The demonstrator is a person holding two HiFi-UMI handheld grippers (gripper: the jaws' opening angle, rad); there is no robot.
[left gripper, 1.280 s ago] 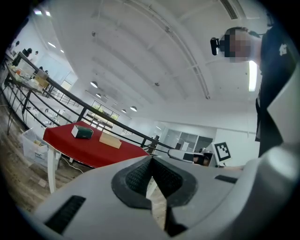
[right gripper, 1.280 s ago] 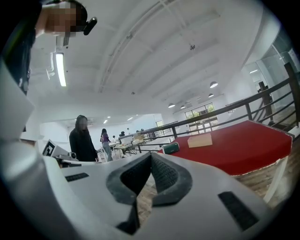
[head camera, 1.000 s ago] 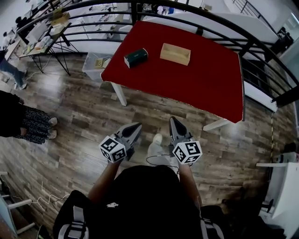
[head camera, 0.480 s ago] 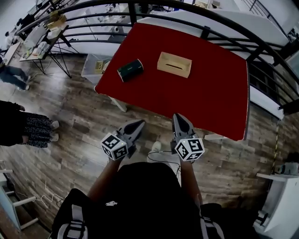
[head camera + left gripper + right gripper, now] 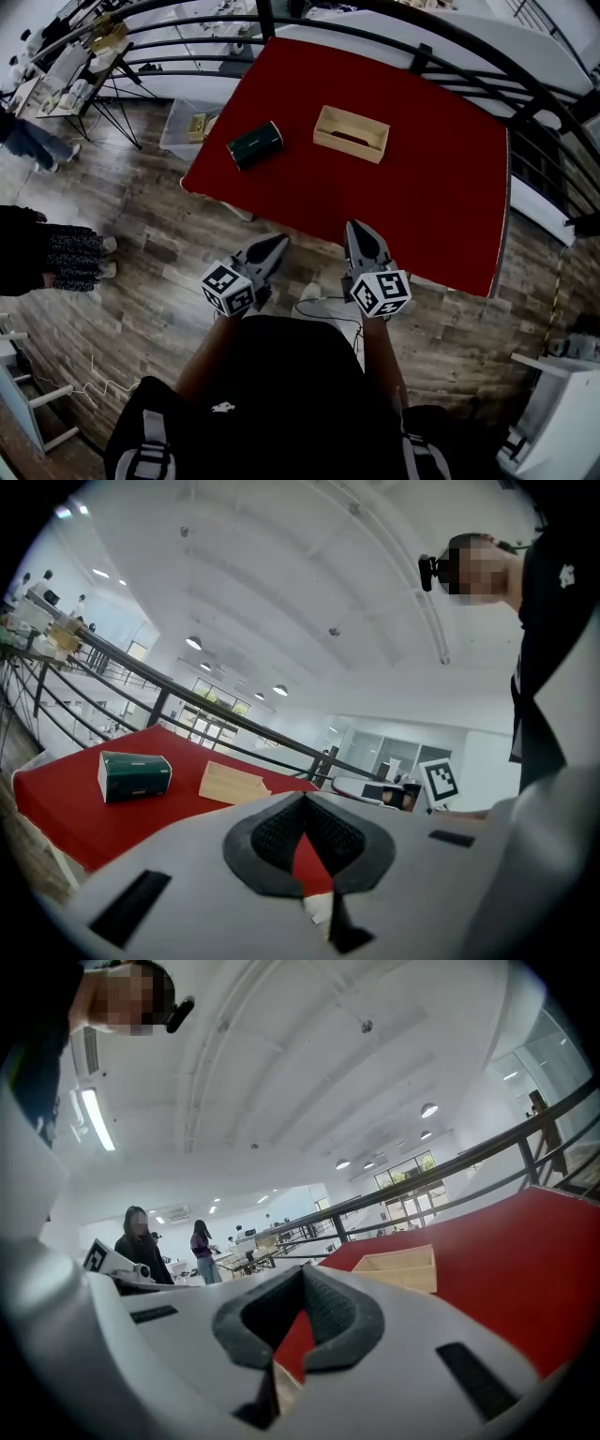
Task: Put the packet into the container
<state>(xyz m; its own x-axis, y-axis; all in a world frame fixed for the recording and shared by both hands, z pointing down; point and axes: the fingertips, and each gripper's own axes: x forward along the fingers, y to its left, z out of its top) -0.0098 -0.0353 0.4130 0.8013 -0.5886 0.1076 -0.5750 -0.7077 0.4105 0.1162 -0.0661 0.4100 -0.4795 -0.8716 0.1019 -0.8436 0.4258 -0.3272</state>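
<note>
A dark green packet [image 5: 254, 145] lies on the red table [image 5: 412, 187], left of a shallow wooden container [image 5: 351, 134] whose inside looks empty. The left gripper view has the packet [image 5: 133, 775] left of the container [image 5: 231, 784]; the right gripper view shows only the container [image 5: 401, 1268]. My left gripper [image 5: 277, 246] and right gripper [image 5: 357, 231] are both shut with nothing in them, held side by side in front of the table's near edge, well short of both objects.
A black metal railing [image 5: 394, 37] curves round the table's far side. A person [image 5: 47, 255] stands on the wood floor at the left. A clear bin [image 5: 187, 131] sits by the table's left corner. More tables stand at the far left.
I have stepped closer to the table: it has come nearer and the grippers now reach its near edge. Both grippers stay shut.
</note>
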